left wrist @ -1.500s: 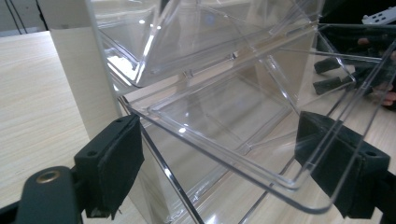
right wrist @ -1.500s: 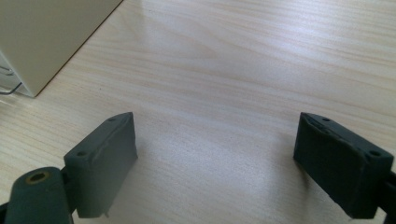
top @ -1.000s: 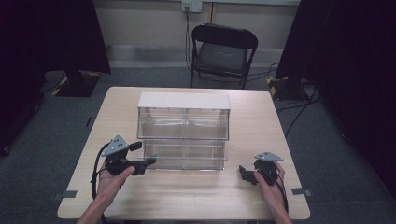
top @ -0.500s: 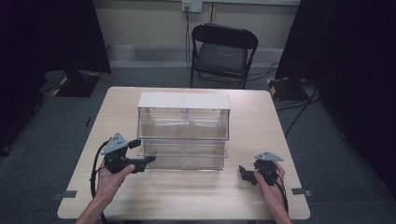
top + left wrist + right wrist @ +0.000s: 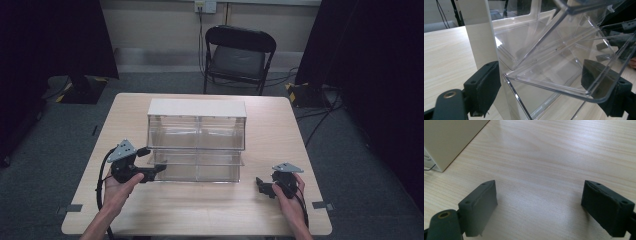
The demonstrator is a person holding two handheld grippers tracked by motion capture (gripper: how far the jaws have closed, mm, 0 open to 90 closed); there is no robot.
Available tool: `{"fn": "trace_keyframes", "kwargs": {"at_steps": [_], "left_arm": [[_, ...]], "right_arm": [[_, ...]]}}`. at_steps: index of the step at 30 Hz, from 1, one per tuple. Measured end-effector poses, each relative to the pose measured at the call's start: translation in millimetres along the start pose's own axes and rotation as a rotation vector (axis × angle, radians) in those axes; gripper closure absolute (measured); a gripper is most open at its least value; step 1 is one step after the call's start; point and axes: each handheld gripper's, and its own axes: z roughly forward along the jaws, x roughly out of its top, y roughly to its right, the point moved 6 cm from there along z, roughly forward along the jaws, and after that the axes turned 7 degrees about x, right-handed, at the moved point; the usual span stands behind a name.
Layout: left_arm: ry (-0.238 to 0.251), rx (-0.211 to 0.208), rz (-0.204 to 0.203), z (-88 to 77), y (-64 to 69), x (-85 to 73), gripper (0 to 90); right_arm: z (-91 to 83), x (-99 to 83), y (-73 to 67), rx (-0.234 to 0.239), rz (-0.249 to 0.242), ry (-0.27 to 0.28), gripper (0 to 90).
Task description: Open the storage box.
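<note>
A clear-plastic tilt-bin cabinet (image 5: 197, 108) with a white top stands mid-table, two rows of bins facing me. Its lower left bin (image 5: 175, 167) is tipped outward. My left gripper (image 5: 154, 172) is at that bin's left front corner. In the left gripper view the left gripper (image 5: 545, 86) is open wide, the clear bin (image 5: 554, 65) lies between its jaws, and the white frame post (image 5: 477, 32) rises just left of it. My right gripper (image 5: 262, 186) rests low over the table at the front right, apart from the cabinet. The right gripper (image 5: 544, 205) is open over bare wood.
The wooden table (image 5: 200, 212) has free room in front of and beside the cabinet. The cabinet's white side (image 5: 451, 137) shows at the upper left of the right gripper view. A black folding chair (image 5: 237, 55) stands beyond the far edge.
The left gripper has crept slightly toward the lower left bin. The right gripper has stayed where it was.
</note>
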Motion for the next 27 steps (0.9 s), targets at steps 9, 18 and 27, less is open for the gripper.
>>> {"fn": "trace_keyframes", "kwargs": {"at_steps": [9, 18, 27], "left_arm": [[-0.006, -0.009, 0.022, 2.3, 1.3, 5.6, 15.5], [0.005, -0.01, 0.012, 1.9, 0.3, 8.3, 15.5], [0.019, -0.012, 0.004, 0.3, -1.0, 11.6, 15.4]], "right_arm": [[0.0, 0.0, 0.0, 0.0, 0.001, 0.0, 12.4], [0.0, 0.0, -0.1, 0.0, 0.001, 0.0, 12.4], [0.0, 0.0, -0.1, 0.0, 0.001, 0.0, 12.4]]}}
